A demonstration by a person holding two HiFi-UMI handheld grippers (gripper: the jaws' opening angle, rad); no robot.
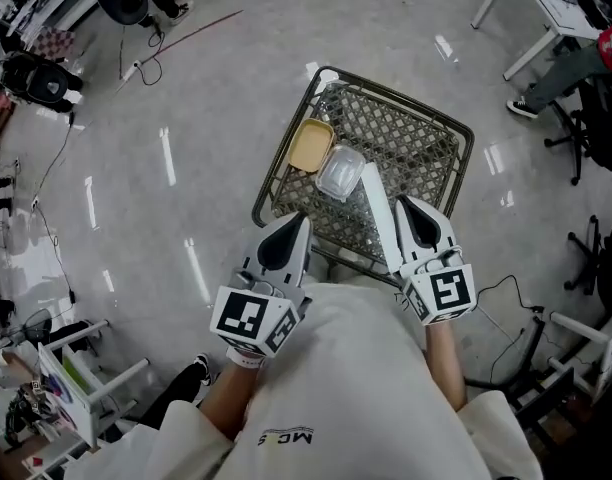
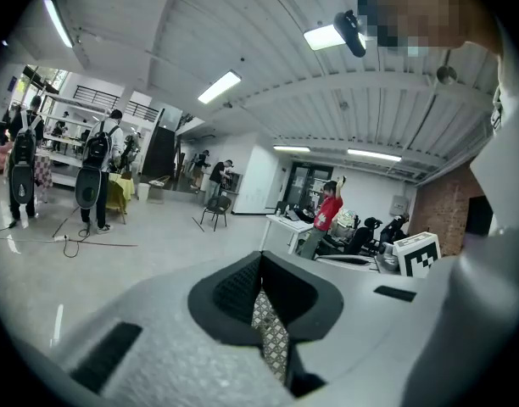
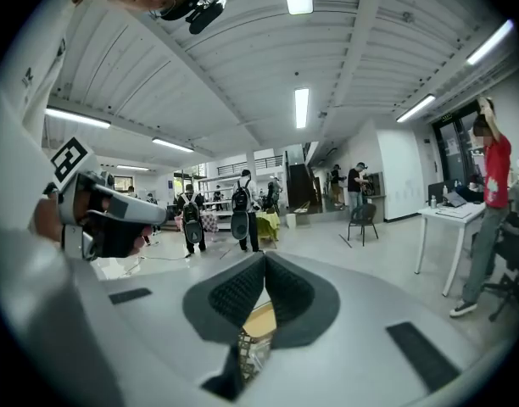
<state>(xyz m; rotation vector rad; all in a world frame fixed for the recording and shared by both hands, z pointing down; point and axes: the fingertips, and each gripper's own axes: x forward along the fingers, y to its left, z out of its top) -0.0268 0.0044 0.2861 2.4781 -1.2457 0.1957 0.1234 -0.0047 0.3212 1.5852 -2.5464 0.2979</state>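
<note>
A wire mesh basket (image 1: 436, 133) stands on the floor in front of me. In it lie a yellow tray (image 1: 311, 146), a clear plastic container (image 1: 341, 173) and a long white box (image 1: 376, 208). My left gripper (image 1: 299, 220) hovers over the basket's near left corner, shut and holding nothing. Over the near right edge, beside the white box, my right gripper (image 1: 405, 204) is also shut and empty. In the left gripper view the left gripper (image 2: 261, 259) has its jaws meeting at the tips, with mesh (image 2: 272, 333) showing below. In the right gripper view the right gripper (image 3: 265, 259) shows the yellow tray (image 3: 259, 319) beneath.
Cables (image 1: 151, 63) trail over the grey floor at the upper left. A white rack (image 1: 71, 373) stands at the lower left. A white desk (image 1: 531, 8) and chair bases (image 1: 586, 138) are at the right. Several people with backpacks (image 2: 94, 172) stand farther off.
</note>
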